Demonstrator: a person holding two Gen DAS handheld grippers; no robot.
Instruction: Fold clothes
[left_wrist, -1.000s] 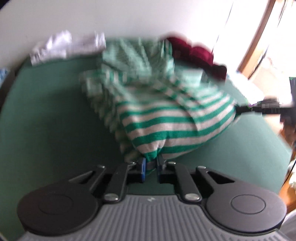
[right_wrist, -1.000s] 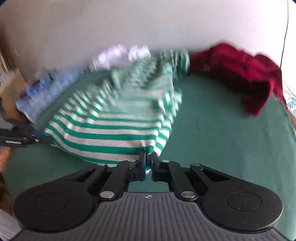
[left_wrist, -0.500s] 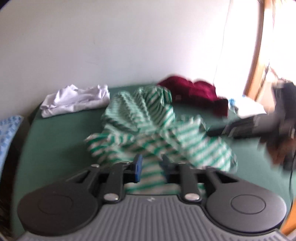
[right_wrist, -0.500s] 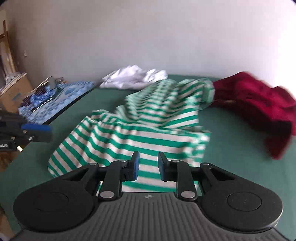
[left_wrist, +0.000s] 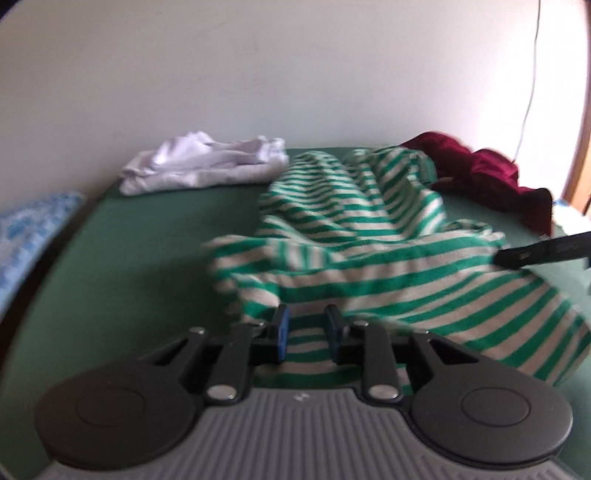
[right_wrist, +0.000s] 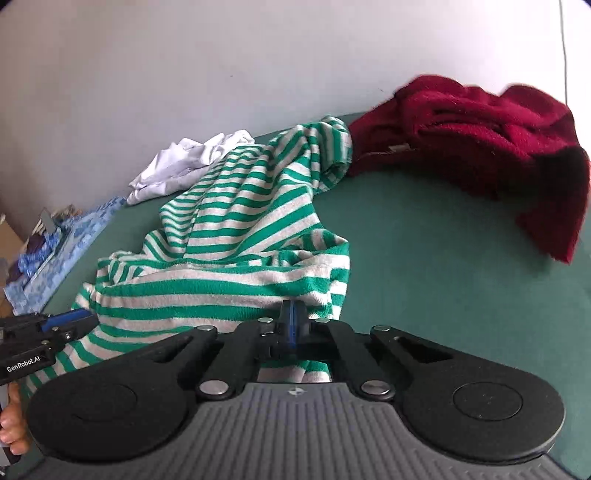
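shirt (right_wrist: 240, 236): mid-table (right_wrist: 424, 258)
white cloth (right_wrist: 177, 166): behind, left
sweater (right_wrist: 480, 140): behind, right, touching shirt

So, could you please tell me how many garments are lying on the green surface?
3: a striped top in the middle, a white garment at the far left by the wall, a red one at the far right. More may be hidden.

Bare green table (right_wrist: 436, 258) was seen to the right of the striped garment (right_wrist: 236, 236), open as far as the red garment (right_wrist: 480, 140) heaped by the wall. That passage was narrowed at the back, where striped and red cloth touched. On the left, a clear strip of table (left_wrist: 155, 229) was left between the striped garment and the blue cloth (left_wrist: 26, 229), closed off at the far end by the white garment (left_wrist: 203, 166).
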